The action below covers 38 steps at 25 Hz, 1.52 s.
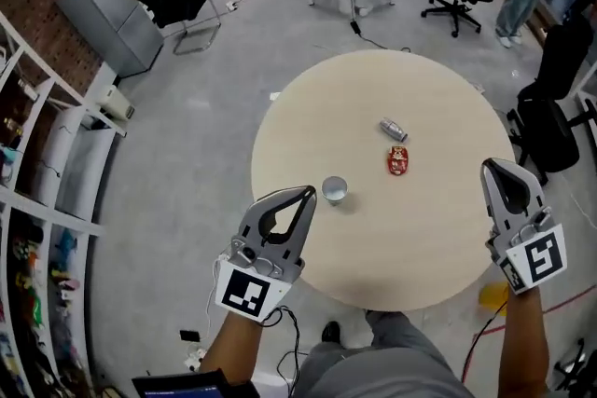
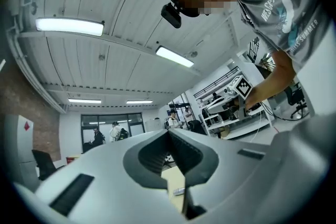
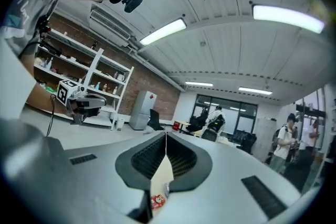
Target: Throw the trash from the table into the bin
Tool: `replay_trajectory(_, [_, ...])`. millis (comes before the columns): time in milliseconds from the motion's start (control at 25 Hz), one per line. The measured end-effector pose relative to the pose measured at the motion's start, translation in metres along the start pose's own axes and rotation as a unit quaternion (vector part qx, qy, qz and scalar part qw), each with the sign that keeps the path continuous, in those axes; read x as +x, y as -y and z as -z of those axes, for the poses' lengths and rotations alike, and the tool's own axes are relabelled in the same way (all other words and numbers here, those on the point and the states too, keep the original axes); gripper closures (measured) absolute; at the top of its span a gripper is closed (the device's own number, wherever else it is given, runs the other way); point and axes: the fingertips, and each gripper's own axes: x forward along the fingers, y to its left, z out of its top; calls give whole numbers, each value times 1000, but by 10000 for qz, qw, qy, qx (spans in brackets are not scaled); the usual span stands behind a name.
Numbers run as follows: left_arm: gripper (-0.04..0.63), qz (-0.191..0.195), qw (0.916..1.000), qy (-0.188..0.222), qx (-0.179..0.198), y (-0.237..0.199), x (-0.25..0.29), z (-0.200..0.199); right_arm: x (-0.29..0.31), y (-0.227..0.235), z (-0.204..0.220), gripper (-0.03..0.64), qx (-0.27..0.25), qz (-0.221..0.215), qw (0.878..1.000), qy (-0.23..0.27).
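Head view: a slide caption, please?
Both shut, left hand-held gripper and right hand-held gripper flank table with cup, can, red packet.

So the right gripper (image 3: 166, 136) has its jaws pressed together, nothing pinched; through the gap under the tips there's a sliver of tan table (image 3: 161, 175) with a red wrapper (image 3: 157, 201) on it; the left gripper (image 3: 97, 103) hangs off to the left, near white shelves (image 3: 100, 68).

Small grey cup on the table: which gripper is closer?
Left. The left gripper sits just left of the small grey cup; the right gripper hangs at the right edge of the round table.
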Motion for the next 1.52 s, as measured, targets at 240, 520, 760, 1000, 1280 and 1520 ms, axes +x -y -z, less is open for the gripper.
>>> replay_trajectory(240, [554,-710,9953,-479,-452,-58,19,74,154,-47,57,609,284,-1404,9893,-262])
replay_trajectory(520, [554,-1079,9846,-1130,-790,-76,8,164,254,-146,163,608,790,-2441,9610,-1031])
replay_trajectory(760, [554,-1245,9767,-1449,-981,-82,-5,206,290,-205,228,541,955,-2975,9347,-1695])
replay_trajectory(1000, [554,-1254,9747,-1527,-1043,-81,-14,210,296,-235,281,541,622,-3045,9138,-2615])
replay_trajectory(1280, [554,-1186,9769,-1416,-1077,-71,-13,202,287,-229,280,591,534,-2786,9182,-2764])
replay_trajectory(1520, [554,-1033,9824,-1158,-1042,-62,-25,157,252,-214,210,592,602,-2402,9408,-2314])
